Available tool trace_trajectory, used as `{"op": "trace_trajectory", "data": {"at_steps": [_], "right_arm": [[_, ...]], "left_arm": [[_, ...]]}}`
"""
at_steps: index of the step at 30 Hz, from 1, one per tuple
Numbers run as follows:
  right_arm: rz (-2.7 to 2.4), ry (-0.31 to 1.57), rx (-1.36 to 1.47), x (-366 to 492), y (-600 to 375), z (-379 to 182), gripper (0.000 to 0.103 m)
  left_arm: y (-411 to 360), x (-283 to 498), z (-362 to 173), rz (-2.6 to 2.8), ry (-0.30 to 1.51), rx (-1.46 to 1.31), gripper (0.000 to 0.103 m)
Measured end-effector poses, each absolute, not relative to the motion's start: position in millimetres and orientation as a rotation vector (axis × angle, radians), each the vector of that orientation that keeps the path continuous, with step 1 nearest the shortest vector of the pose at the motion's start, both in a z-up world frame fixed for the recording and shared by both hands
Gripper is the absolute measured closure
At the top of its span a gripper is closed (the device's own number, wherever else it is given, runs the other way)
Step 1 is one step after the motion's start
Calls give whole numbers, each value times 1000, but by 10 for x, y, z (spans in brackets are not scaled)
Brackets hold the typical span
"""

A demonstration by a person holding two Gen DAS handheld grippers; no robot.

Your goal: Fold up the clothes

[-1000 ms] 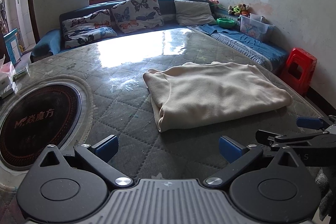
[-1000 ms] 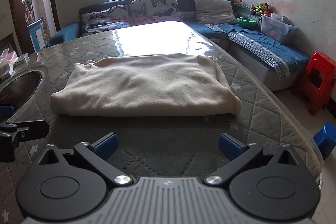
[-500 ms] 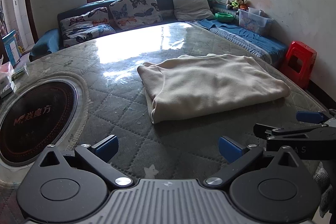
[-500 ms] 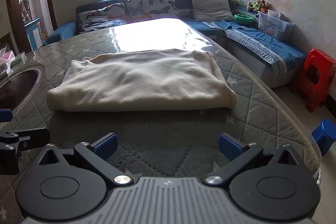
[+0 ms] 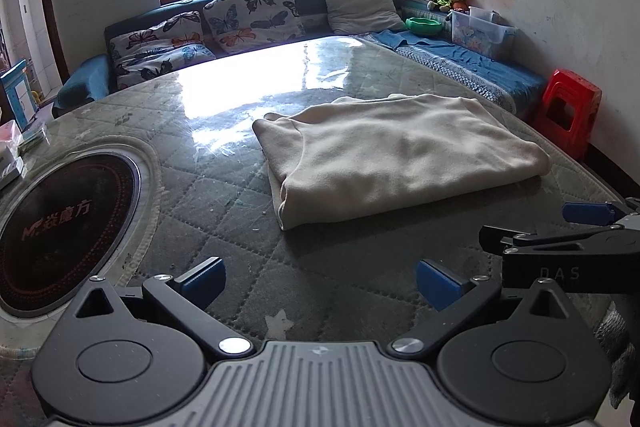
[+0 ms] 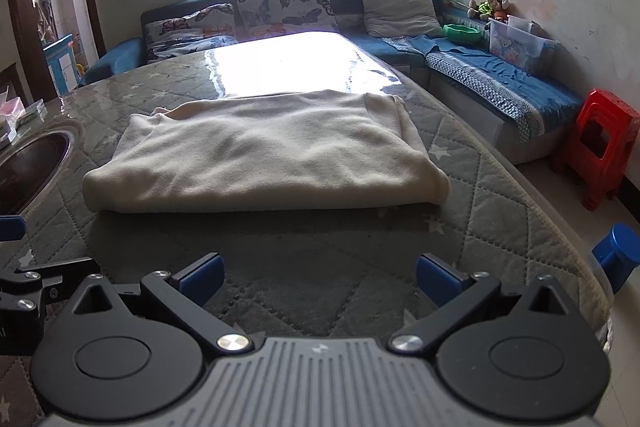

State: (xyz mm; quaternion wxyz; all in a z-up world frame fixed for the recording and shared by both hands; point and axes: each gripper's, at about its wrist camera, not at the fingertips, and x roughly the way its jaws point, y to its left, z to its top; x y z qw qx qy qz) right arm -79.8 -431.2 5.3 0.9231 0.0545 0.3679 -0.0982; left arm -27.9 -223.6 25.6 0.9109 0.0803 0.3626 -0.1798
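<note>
Nearer now: fleecy folded cloth (image 5: pixel 396 155) (cream).

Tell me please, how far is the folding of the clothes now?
Done: the cream fleece garment lies as a neat folded rectangle on the quilted grey table cover. In hand: nothing; the left tongs and right tongs are open, short of the cloth. Left: perhaps one more fold, or nothing; no other clothes show.

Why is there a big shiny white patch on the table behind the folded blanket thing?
In the right wrist view, window light bounces off the glossy quilted grey table cover, washing out the far end behind the folded cream fleece garment. In the left wrist view the same glare sits left of the garment. Both fisheye views bend the walls.
</note>
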Motion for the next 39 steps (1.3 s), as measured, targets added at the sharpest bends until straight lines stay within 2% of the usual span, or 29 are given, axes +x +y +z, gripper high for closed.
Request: {"op": "trace_trajectory", "data": {"at_steps": [39], "right_arm": [[-215, 758, 123, -671, -4443, 81, 0]], "left_arm": [[-2358, -38, 309, -357, 745, 200, 0]]}}
